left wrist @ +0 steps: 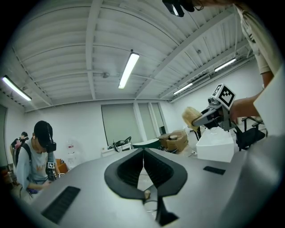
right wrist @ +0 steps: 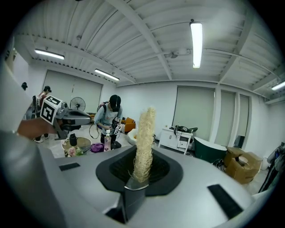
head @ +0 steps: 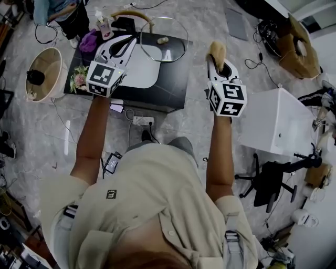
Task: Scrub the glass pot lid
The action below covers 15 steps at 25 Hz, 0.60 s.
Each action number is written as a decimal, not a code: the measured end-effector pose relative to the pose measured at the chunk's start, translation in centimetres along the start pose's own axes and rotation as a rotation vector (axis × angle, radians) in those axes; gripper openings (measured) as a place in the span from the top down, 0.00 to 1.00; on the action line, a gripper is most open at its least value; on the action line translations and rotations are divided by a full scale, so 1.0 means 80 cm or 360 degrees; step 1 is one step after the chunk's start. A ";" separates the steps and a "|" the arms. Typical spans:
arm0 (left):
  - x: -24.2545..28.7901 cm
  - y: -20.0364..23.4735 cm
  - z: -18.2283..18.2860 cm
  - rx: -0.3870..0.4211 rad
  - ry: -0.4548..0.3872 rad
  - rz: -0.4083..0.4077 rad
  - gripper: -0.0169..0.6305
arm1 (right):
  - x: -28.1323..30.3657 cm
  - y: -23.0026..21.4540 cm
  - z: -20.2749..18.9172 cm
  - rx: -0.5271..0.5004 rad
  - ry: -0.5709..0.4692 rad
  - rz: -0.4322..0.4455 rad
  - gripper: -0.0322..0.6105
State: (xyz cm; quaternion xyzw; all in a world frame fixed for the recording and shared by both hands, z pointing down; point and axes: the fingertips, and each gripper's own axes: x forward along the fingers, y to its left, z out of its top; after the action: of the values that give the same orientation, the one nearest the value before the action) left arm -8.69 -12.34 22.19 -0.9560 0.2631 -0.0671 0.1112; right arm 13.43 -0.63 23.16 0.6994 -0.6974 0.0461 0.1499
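1. The glass lid (head: pixel 173 32) is held clear of the counter, roughly flat, over the far side of the black counter (head: pixel 176 86). A small pale knob (head: pixel 163 40) sits at its centre.
2. The left tool (head: pixel 132 42) has its jaws pressed together on the lid's left rim. In the left gripper view they meet in a thin line, and the knob shows through the gap beneath them.
3. The right tool (head: pixel 217 62) is clamped on a tan fibrous sponge (head: pixel 216 50), which stands upright between its jaws. In the head view it is to the right of the lid, apart from it and past the counter's right edge.
4. A white tray (head: pixel 137 71) lies on the counter, partly beneath the lid.
5. A pink bottle (head: pixel 105 24) and a purple cloth (head: pixel 89 41) sit at the counter's far-left corner. Some flowers (head: pixel 80 79) lie along its left edge.
6. On the floor, a round pale basket (head: pixel 44 73) stands to the left of the counter. A white box (head: pixel 283 121) stands to the right, with a black chair (head: pixel 268 181) near it.
7. Another person (head: pixel 55 9) stands beyond the counter's far-left corner.
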 end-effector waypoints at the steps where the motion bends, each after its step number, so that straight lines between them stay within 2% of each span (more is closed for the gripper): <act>1: -0.002 0.009 -0.004 -0.0008 -0.0001 0.0018 0.94 | 0.009 0.002 0.004 -0.0014 0.0002 0.0006 0.87; 9: -0.005 0.057 -0.025 -0.0046 0.0044 0.0178 0.94 | 0.078 -0.003 0.030 -0.0092 -0.0029 0.0092 0.87; 15: 0.014 0.078 -0.033 -0.0062 0.0108 0.0303 0.94 | 0.146 -0.017 0.034 -0.0205 0.0024 0.0203 0.87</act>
State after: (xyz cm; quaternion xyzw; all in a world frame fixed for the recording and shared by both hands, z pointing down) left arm -11.31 -18.62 23.24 -0.9258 0.3577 -0.0835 0.0894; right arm 14.67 -12.64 23.59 0.6422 -0.7408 0.0158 0.1965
